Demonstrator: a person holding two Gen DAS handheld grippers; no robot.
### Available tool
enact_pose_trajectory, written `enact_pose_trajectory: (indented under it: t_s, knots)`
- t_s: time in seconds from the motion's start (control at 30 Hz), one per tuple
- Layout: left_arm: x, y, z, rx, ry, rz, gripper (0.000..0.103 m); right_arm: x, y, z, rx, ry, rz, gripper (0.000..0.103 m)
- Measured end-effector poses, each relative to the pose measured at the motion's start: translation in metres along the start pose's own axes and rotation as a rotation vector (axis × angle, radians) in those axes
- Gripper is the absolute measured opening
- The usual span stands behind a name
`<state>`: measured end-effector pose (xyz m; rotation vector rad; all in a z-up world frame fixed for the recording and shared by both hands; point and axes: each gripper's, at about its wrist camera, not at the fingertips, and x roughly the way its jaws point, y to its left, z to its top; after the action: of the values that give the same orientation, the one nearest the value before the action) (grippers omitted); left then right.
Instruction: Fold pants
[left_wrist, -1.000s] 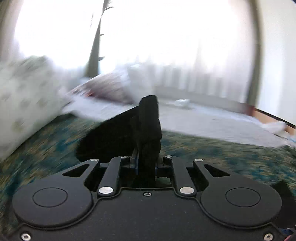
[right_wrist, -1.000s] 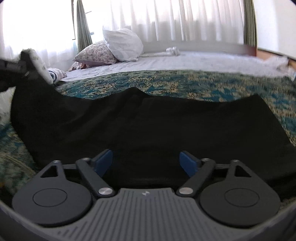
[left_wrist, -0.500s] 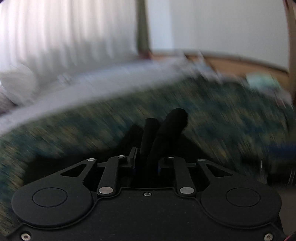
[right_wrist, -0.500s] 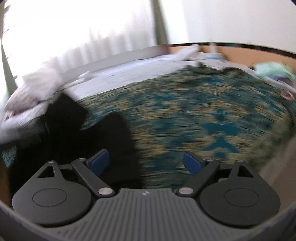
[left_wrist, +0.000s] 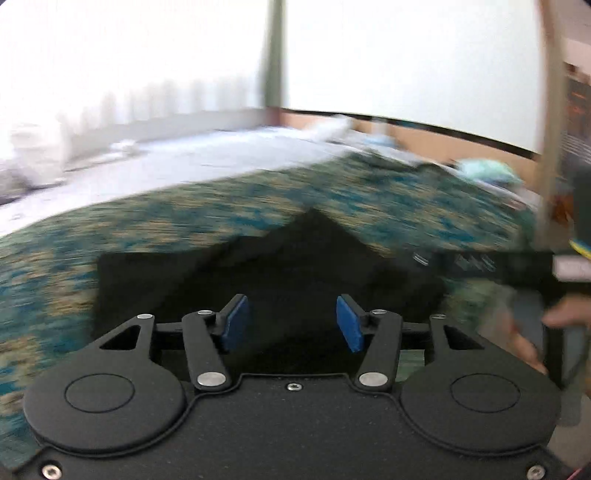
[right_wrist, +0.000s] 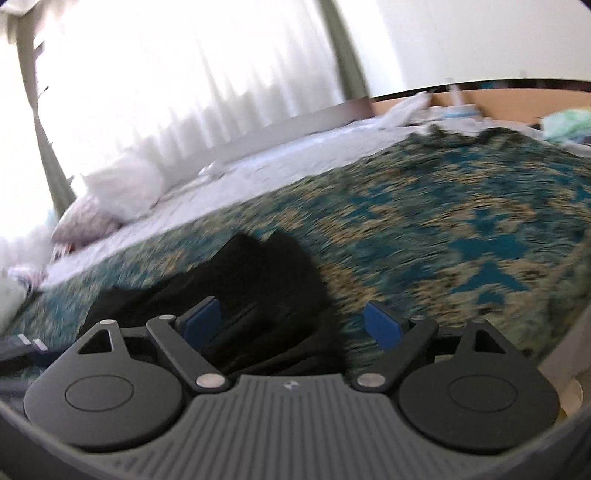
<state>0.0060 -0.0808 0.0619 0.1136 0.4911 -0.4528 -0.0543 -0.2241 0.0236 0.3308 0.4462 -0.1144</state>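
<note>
The black pants (left_wrist: 266, 269) lie folded in a heap on the teal and gold patterned bedspread (left_wrist: 147, 229). My left gripper (left_wrist: 291, 325) is open and empty, its blue pads just above the near edge of the pants. In the right wrist view the pants (right_wrist: 258, 284) lie at the lower left. My right gripper (right_wrist: 291, 325) is open and empty over their right edge and the bedspread (right_wrist: 461, 229). The other gripper's black body (left_wrist: 517, 267) and a hand (left_wrist: 546, 332) show at the right of the left wrist view.
White pillows (right_wrist: 125, 192) and a patterned pillow (right_wrist: 85, 225) lie at the head of the bed by bright curtained windows. A wooden wall panel (right_wrist: 498, 99) and loose items (right_wrist: 569, 123) lie beyond the far side. The bed's edge (right_wrist: 565, 347) drops off at the right.
My left gripper was shut on a bunch of the pants, swung it to the right across the bed, and has now let go. Both views have turned right. My right gripper stayed open.
</note>
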Motion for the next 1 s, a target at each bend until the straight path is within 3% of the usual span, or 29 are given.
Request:
enact_pose_trajectory:
  t_s: [0.17, 0.3, 0.4, 0.47, 0.53, 0.6, 0.7, 0.77, 0.83, 1.0]
  knots:
    - [0.005, 0.048, -0.014, -0.125, 0.057, 0.263, 0.042, 0.019, 0.028, -0.012, -0.036, -0.003, -0.047, 0.091]
    - [0.013, 0.066, -0.037, -0.176, 0.145, 0.329, 0.042, 0.043, 0.037, -0.018, -0.002, 0.068, -0.162, 0.09]
    - [0.01, 0.065, -0.049, -0.166, 0.128, 0.328, 0.043, 0.05, 0.041, -0.02, 0.002, 0.065, -0.189, 0.093]
    - [0.008, 0.064, -0.051, -0.154, 0.126, 0.332, 0.043, 0.056, 0.043, -0.017, 0.035, 0.06, -0.163, 0.082]
    - [0.007, 0.061, -0.054, -0.161, 0.126, 0.316, 0.043, 0.06, 0.043, -0.014, 0.058, 0.051, -0.18, 0.044]
    - [0.005, 0.063, -0.053, -0.178, 0.131, 0.288, 0.043, 0.048, 0.043, -0.009, 0.086, 0.021, -0.149, 0.028]
    - [0.001, 0.062, -0.052, -0.176, 0.139, 0.262, 0.043, 0.022, 0.056, -0.013, -0.02, -0.07, -0.181, 0.027]
    - [-0.003, 0.062, -0.053, -0.181, 0.14, 0.24, 0.044, 0.021, 0.054, -0.022, -0.061, -0.065, -0.218, 0.028]
    - [-0.007, 0.062, -0.052, -0.175, 0.147, 0.223, 0.044, 0.029, 0.039, -0.033, -0.019, -0.013, -0.237, 0.033]
    - [-0.016, 0.077, -0.029, -0.177, 0.133, 0.162, 0.044, 0.022, 0.027, -0.033, 0.002, -0.066, -0.206, 0.04]
